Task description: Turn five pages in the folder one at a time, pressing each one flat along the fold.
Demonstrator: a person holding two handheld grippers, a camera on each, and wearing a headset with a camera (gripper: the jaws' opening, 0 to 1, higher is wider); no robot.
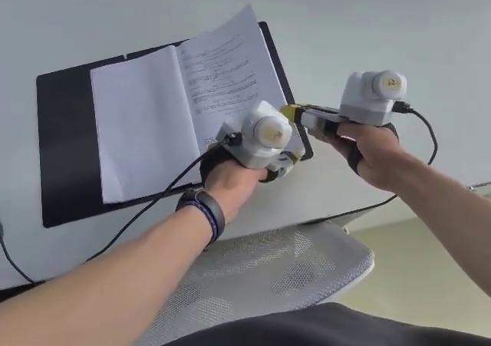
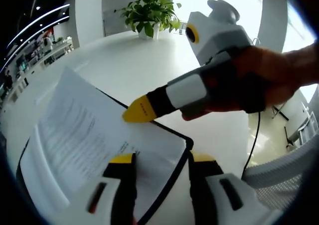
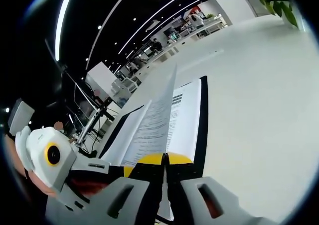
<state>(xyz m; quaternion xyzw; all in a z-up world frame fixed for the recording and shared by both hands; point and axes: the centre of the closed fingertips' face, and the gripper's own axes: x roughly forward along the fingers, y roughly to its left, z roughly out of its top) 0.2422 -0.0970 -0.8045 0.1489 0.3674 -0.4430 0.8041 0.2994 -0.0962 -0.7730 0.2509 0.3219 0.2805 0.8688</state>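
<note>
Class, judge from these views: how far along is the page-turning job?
Done: a blank sheet lies flat on the left side of the folder; how many have been turned is unclear. In hand: the right gripper, jaws shut, pinches the edge of a lifted page; the left gripper hovers open at the folder's corner. Left: laying that page over and pressing the fold.

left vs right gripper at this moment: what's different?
Jaws: the left gripper stands open; the right gripper is shut on the edge of the lifted page.
Place: the left gripper straddles a corner of the folder and grips nothing; the right gripper reaches in from beyond that edge.
Shared: both have yellow tips and work at the same corner.
</note>
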